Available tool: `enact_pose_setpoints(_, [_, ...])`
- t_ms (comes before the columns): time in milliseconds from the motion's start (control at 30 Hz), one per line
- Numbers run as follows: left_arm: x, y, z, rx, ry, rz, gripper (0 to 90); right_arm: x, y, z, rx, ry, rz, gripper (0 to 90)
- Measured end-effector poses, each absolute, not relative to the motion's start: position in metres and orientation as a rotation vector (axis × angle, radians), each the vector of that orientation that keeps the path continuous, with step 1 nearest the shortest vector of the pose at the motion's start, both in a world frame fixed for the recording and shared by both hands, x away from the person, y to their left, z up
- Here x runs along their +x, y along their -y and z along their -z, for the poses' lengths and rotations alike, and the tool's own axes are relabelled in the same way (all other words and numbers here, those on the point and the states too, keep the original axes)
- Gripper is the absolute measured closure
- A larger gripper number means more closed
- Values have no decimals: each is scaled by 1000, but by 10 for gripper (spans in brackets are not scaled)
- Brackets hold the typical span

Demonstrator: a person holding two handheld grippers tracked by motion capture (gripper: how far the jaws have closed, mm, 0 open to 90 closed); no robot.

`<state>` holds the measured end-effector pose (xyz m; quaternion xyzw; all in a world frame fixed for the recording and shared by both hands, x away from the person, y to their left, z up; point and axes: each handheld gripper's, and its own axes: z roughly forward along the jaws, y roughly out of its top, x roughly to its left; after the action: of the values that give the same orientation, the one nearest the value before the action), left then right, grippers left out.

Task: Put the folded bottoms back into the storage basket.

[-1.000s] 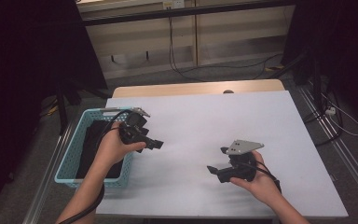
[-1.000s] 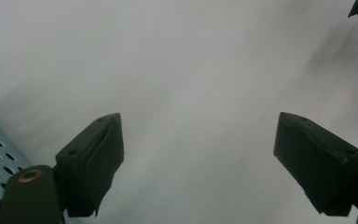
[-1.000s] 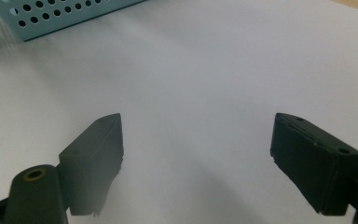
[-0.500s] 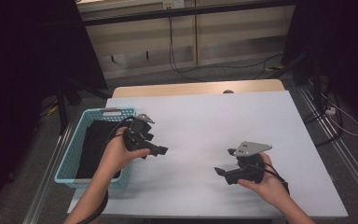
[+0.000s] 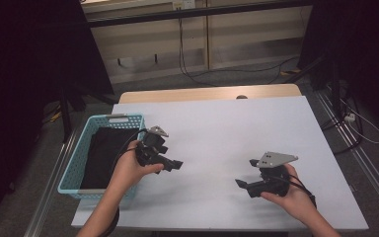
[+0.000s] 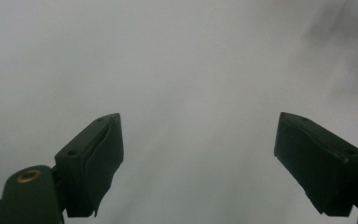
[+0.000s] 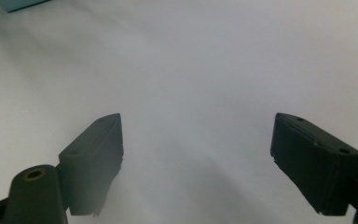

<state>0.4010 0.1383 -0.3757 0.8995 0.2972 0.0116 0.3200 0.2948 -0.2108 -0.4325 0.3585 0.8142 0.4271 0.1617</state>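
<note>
My left gripper (image 5: pixel 172 160) hovers over the white table (image 5: pixel 217 123), just right of a light blue basket (image 5: pixel 77 163). In the left gripper view its two black jaws stand wide apart (image 6: pixel 198 154), with only bare white tabletop between them. My right gripper (image 5: pixel 247 175) is held low over the table's front right part, with a grey three-cornered plate (image 5: pixel 275 159) on top. Its jaws also stand wide apart (image 7: pixel 198 154), again with bare table between them. Both grippers are open and point toward each other across the table's middle.
The basket sits at the table's left edge and holds a black cloth (image 5: pixel 103 150). A corner of it shows at the top left of the right gripper view (image 7: pixel 14 3). Cables (image 5: pixel 197 74) lie on the floor beyond the table's far wooden edge (image 5: pixel 202 93).
My left hand has moved from above the basket's edge to the right and down over the table. My right hand has shifted to the right. Both grippers' jaws stayed apart.
</note>
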Motion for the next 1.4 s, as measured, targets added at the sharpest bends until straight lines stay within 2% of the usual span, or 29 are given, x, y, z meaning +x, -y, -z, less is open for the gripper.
enact_pose_setpoints(1400, [372,-140,411,2305,-735,-38,127,269,261,444,1114,-2303,-1169,159])
